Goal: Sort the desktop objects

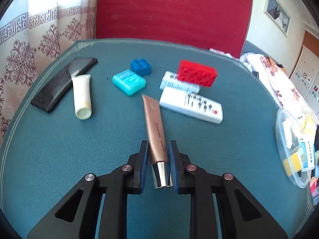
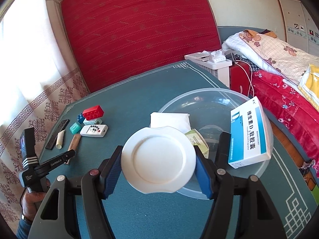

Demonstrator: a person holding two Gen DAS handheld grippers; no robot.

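Note:
My left gripper (image 1: pixel 159 149) is shut on a rose-gold cosmetic tube (image 1: pixel 155 127), chrome cap toward me, over the teal table mat (image 1: pixel 59 149). Beyond it lie a white remote (image 1: pixel 190 107), a red brick (image 1: pixel 197 76) on a pale blue box (image 1: pixel 175 83), a blue brick (image 1: pixel 140 67), a teal case (image 1: pixel 129 82), a cream tube (image 1: pixel 81 97) and a black phone (image 1: pixel 63 83). My right gripper (image 2: pixel 158 157) is shut on a white round lid (image 2: pixel 158 159) by its edges, held over the near rim of a clear plastic bowl (image 2: pixel 215 101).
The bowl holds a blue-white medicine box (image 2: pixel 249 133), a green-white box (image 2: pixel 197 139) and a white packet (image 2: pixel 169 119). A red mattress (image 2: pixel 139 29) stands behind the table. A bed with quilts (image 2: pixel 279 59) is at right. The left gripper (image 2: pixel 65 157) shows at the table's left.

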